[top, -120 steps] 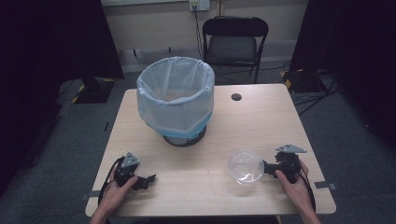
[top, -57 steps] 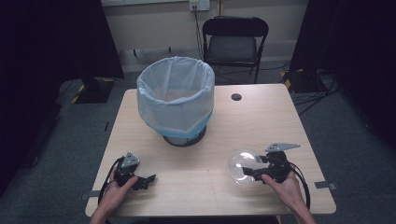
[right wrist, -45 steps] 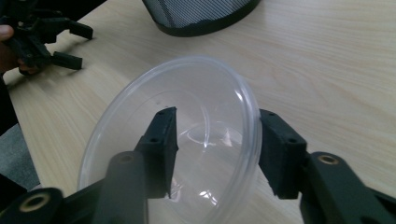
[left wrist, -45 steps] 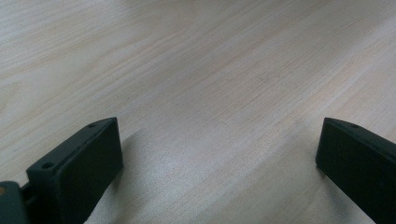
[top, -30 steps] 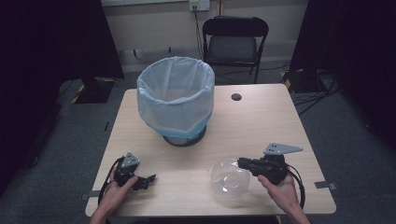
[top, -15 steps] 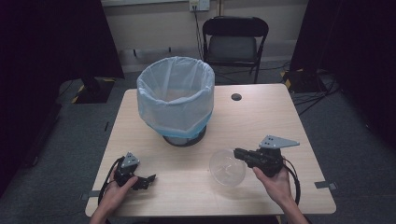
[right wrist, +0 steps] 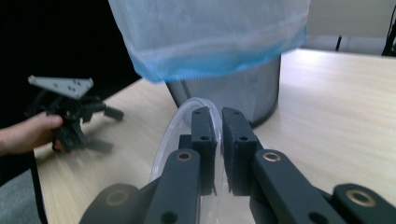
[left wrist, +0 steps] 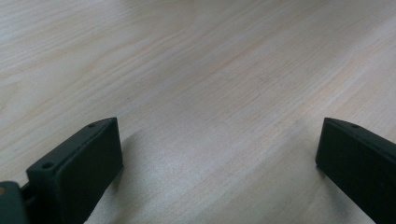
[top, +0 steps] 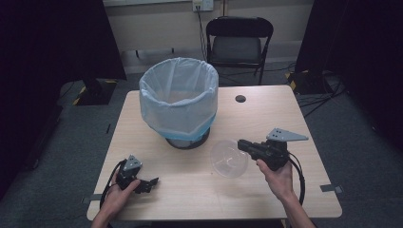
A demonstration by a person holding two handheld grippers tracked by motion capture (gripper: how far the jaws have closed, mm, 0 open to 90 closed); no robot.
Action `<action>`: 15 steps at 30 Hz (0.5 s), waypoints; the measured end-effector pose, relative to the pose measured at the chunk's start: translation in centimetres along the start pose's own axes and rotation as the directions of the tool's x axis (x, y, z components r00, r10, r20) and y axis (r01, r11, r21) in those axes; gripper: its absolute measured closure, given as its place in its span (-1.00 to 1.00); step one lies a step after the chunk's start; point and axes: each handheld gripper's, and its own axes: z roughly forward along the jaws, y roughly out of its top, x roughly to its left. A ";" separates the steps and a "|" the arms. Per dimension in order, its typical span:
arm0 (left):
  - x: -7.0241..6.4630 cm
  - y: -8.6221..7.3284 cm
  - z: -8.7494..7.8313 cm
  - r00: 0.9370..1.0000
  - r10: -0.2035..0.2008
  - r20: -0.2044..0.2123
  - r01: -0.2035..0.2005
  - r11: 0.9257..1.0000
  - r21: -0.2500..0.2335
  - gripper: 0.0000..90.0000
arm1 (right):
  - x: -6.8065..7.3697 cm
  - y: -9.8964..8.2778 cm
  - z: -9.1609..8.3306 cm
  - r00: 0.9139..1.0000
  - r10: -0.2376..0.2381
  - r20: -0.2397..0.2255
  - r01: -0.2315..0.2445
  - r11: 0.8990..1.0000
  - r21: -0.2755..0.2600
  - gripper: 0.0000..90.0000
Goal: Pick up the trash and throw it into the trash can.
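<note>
A clear plastic bowl (top: 229, 158) hangs tilted on its side just above the table, right of centre, with my right gripper (top: 244, 145) shut on its rim. In the right gripper view the two jaws pinch the clear rim (right wrist: 173, 125) between them. A mesh bin lined with a pale blue bag (top: 179, 99) stands at the table's middle back; it looms close ahead as the bin (right wrist: 224, 42) in the right gripper view. My left gripper (top: 149, 183) rests low at the front left, open over bare wood, and shows again as the left gripper (right wrist: 105, 128).
The wooden table (top: 266, 114) has a small dark round hole (top: 240, 99) at the back right. A black folding chair (top: 239, 40) stands behind the table. Cables trail from both grippers toward the front edge.
My right gripper has lifted the clear bowl off the table, tipped it onto its side and carried it left and toward the bin. The left gripper has stayed put.
</note>
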 end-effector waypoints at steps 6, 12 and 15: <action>0.0 0.0 0.0 1.000 0.000 0.001 0.000 1.000 0.000 -1.00 | 0.2 1.9 -0.3 1.000 -0.007 -0.014 0.007 0.999 -0.053 0.87; 0.0 0.0 0.0 1.000 0.000 0.001 0.000 1.000 0.000 -1.00 | 0.5 4.0 -0.5 0.999 -0.015 -0.030 0.011 0.993 -0.117 0.87; 0.0 0.0 0.0 1.000 0.001 -0.002 -0.001 1.000 0.000 -1.00 | 0.6 4.7 -0.6 0.999 -0.016 -0.039 0.011 0.990 -0.137 0.87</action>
